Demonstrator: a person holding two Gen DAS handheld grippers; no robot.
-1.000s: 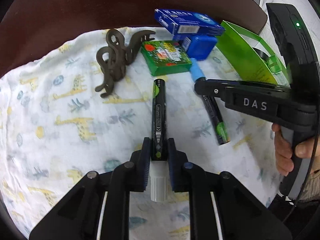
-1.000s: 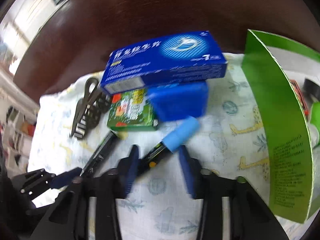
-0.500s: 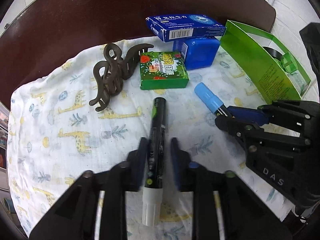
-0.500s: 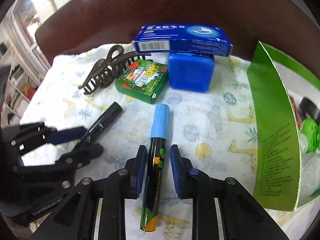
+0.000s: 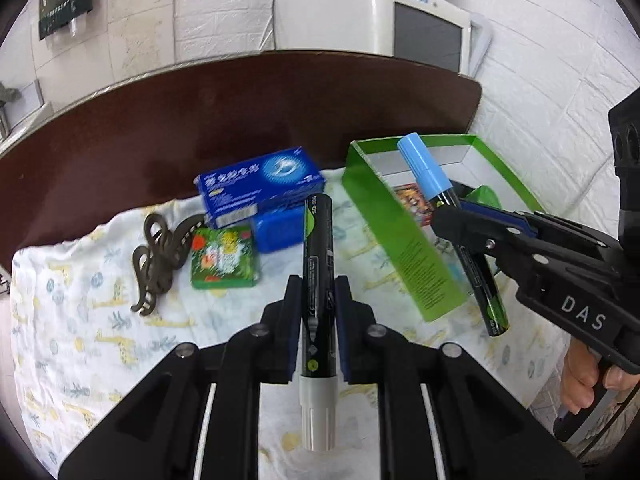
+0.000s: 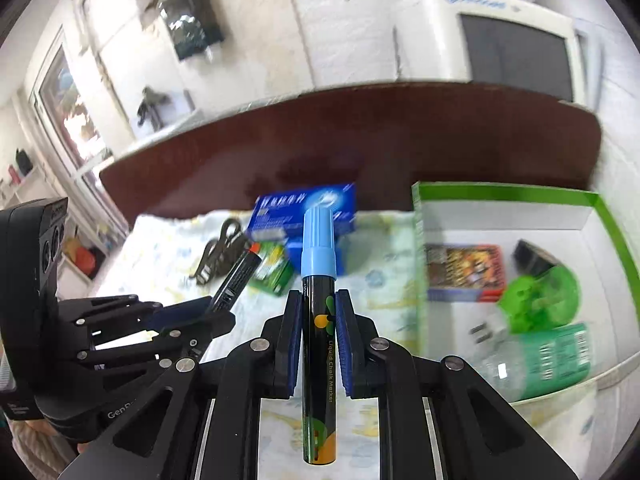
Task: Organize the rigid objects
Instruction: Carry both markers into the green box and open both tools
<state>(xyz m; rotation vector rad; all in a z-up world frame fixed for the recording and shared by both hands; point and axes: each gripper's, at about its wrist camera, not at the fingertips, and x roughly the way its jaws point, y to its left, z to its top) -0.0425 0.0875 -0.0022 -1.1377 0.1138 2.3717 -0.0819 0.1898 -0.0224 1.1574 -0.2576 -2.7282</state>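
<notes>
My left gripper (image 5: 318,292) is shut on a black marker with a white end (image 5: 317,280), held above the giraffe-print cloth (image 5: 80,320). My right gripper (image 6: 318,308) is shut on a black chalk marker with a light blue cap (image 6: 319,300); in the left wrist view that marker (image 5: 452,224) hangs beside the green box (image 5: 400,248). On the cloth lie a dark blue carton (image 5: 260,188), a blue case (image 5: 280,228), a small green box (image 5: 224,258) and a brown hair claw (image 5: 158,258).
The green box (image 6: 512,196) at the right holds a colourful pack (image 6: 464,272), a green tape dispenser (image 6: 540,292) and a green-labelled bottle (image 6: 548,356). A dark brown table (image 5: 200,128) runs behind the cloth. A white appliance (image 5: 380,20) stands by the wall. A person's hand (image 5: 584,380) grips the right tool.
Both grippers have risen off the cloth, each lifting its marker. The right jaws closed on the blue-capped marker. The views tilted up, showing the wall and the green box's inside.
</notes>
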